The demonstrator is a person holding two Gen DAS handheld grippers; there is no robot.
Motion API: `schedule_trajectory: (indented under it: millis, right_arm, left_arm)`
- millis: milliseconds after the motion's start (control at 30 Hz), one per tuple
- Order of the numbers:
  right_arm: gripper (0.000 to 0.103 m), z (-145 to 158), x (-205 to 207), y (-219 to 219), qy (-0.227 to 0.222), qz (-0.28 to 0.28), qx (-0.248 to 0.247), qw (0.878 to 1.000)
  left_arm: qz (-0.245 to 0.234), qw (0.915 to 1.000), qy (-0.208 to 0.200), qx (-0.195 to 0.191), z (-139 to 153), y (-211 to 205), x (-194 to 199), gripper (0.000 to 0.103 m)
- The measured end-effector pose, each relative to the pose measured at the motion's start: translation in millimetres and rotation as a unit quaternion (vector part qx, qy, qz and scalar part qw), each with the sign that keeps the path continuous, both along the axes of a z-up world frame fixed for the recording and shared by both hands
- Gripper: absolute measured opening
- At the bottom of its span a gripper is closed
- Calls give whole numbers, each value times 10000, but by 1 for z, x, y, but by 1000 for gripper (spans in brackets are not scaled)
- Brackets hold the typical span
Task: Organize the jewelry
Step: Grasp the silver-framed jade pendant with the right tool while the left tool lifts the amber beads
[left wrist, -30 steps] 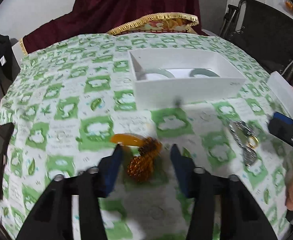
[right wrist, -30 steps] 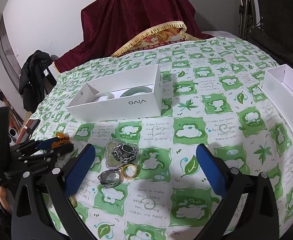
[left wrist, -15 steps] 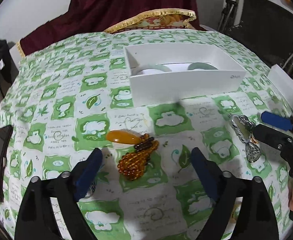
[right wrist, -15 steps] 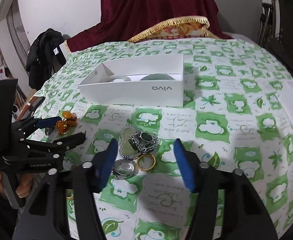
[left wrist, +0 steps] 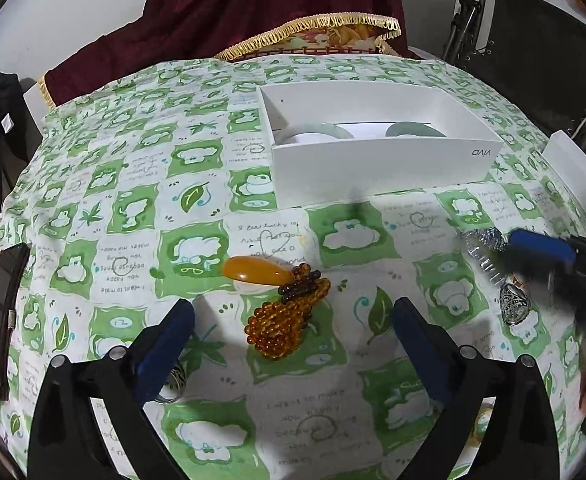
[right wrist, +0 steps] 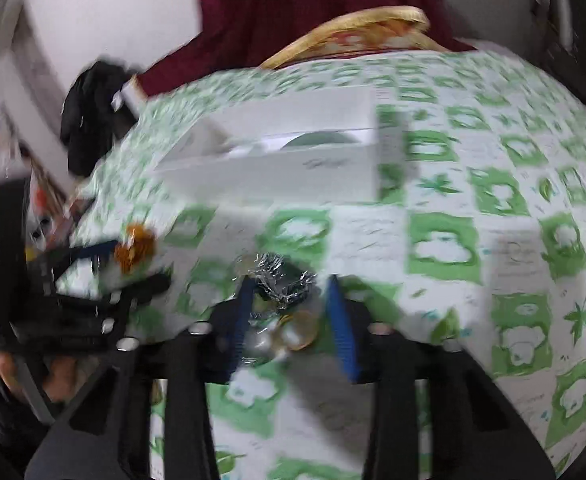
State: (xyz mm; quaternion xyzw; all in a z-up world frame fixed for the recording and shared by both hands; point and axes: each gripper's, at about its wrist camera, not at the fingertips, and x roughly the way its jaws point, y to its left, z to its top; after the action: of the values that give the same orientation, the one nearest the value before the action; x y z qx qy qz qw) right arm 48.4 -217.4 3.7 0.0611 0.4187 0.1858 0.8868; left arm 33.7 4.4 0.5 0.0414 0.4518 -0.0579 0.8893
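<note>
My left gripper (left wrist: 291, 320) is open, its blue fingers wide apart on either side of a heap of amber beads (left wrist: 285, 320) on the cloth. An amber pendant (left wrist: 253, 270) lies just beyond the beads. The white box (left wrist: 377, 168) farther back holds two pale jade bangles (left wrist: 321, 130). My right gripper (right wrist: 289, 304) is low over the silver pendant (right wrist: 281, 276), its jaws narrowed around it. Heavy blur hides whether they touch. A gold ring (right wrist: 303, 332) and a silver ring (right wrist: 259, 340) lie between the fingers nearer the camera.
A white box lid (left wrist: 577, 176) lies at the table's right edge. A dark flat case (left wrist: 1, 320) is at the left edge. Another ring (left wrist: 169, 386) sits under my left finger. A black chair (left wrist: 533, 52) and a maroon drape (left wrist: 273, 4) stand behind the table.
My left gripper opened wide and drew back, leaving the amber beads on the cloth. My right gripper came down over the silver pendant and its jaws narrowed around it.
</note>
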Motion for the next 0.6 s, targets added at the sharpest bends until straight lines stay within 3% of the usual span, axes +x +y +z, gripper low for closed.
schedule_trajectory:
  millis: [100,300,433,600]
  right_arm:
    - [30,5,-2,-16,-125,-293,145,9994]
    - [30,13,-17,5,-462,243,27,9986]
    - [30,9,-19,25,-330,661,-133,9972]
    - [31,3,-15,32,-143,740,-245,9969]
  left_arm:
    - [5,10000,-3,4,0,0,0,100]
    - [-3,10000,-1,2,0,0,1,100]
    - [-2,10000,-1,2,0,0,1,100]
    - [-3,10000,2,1,0,0,0,100]
